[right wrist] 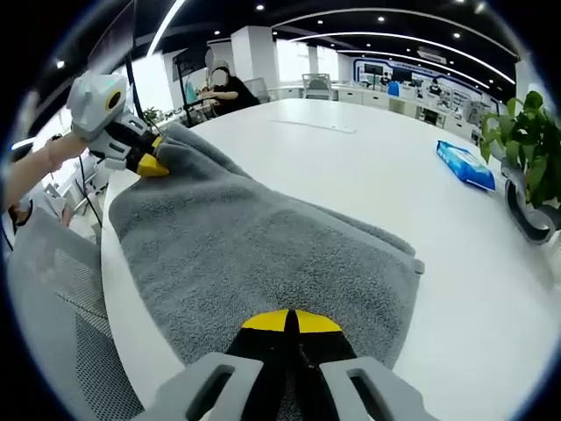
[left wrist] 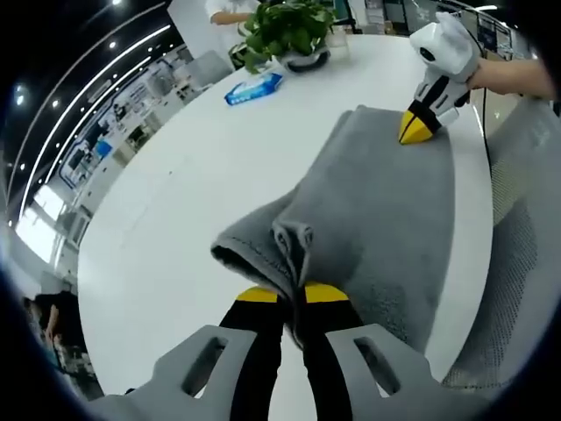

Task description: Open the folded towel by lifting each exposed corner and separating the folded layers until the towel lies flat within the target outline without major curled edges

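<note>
Presently catalogued, on a white table [left wrist: 175, 219]:

Grey towel [left wrist: 386, 219], terry pile, spread lengthwise along the table's near edge, partly opened; seen from the opposite end in the right gripper view [right wrist: 254, 254]. One end bunched and lifted into a ridge of doubled layers, edges curled; far end lying flatter.

Left gripper [left wrist: 292, 295], black jaws with yellow tips, pressed together on the bunched towel edge, cloth pinched between the tips. Same gripper seen from afar in the right gripper view [right wrist: 149, 163], white body, held by a hand [right wrist: 35, 167], tips at the towel's far raised corner.

Right gripper [right wrist: 290, 323], yellow-tipped jaws closed together, tips against the towel's near end; cloth apparently nipped between them. Seen across the towel in the left gripper view [left wrist: 419, 129], yellow tips touching the towel corner, a forearm [left wrist: 517, 77] trailing behind.

Blue wipes packet [left wrist: 253, 88], flat on the table, well apart from the towel; also noted at [right wrist: 465, 165].

Potted green plant [left wrist: 289, 31], dark pot, just beyond the packet; leaves also at [right wrist: 526, 132].

Grey mesh chair [left wrist: 517, 263] beside the table edge, next to the towel.

Open-plan office background, ceiling light strips, a seated person [right wrist: 226, 88] at the table's far side.
</note>
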